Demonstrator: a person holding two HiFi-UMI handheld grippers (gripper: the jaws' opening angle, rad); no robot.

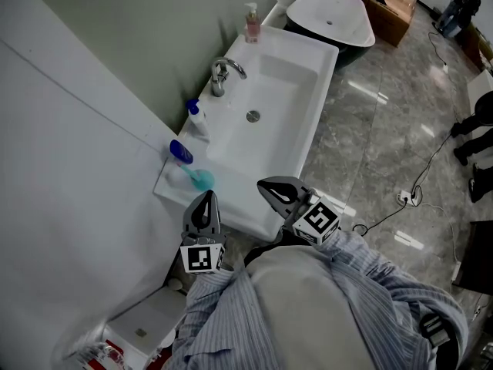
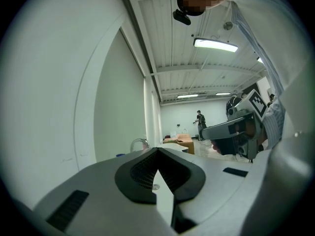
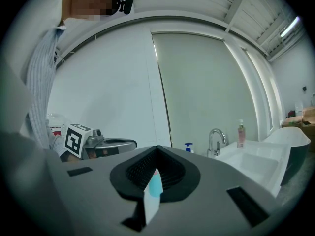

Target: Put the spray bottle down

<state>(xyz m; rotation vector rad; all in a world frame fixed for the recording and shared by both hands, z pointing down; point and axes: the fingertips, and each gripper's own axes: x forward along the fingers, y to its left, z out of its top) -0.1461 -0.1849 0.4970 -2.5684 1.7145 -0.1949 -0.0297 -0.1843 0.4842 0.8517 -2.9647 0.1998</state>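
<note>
The spray bottle (image 1: 197,120), white with a blue trigger head, stands upright on the white sink's (image 1: 308,106) left ledge, near the faucet (image 1: 223,74). In the right gripper view the spray bottle (image 3: 188,147) shows small, just left of the faucet (image 3: 214,140). My left gripper (image 1: 206,195) hovers shut and empty at the sink's near left corner, apart from the bottle. My right gripper (image 1: 263,183) is beside it over the sink's front edge, jaws together with nothing held. From the left gripper view the left gripper (image 2: 157,152) points along the wall and the right gripper (image 2: 231,130) crosses at right.
A blue-capped container (image 1: 181,153) and a teal object (image 1: 202,179) lie on the ledge near my left gripper. A pink soap bottle (image 1: 252,23) stands at the sink's far corner. Beyond are a bathtub (image 1: 331,14), cardboard boxes (image 1: 389,6) and floor cables (image 1: 408,195).
</note>
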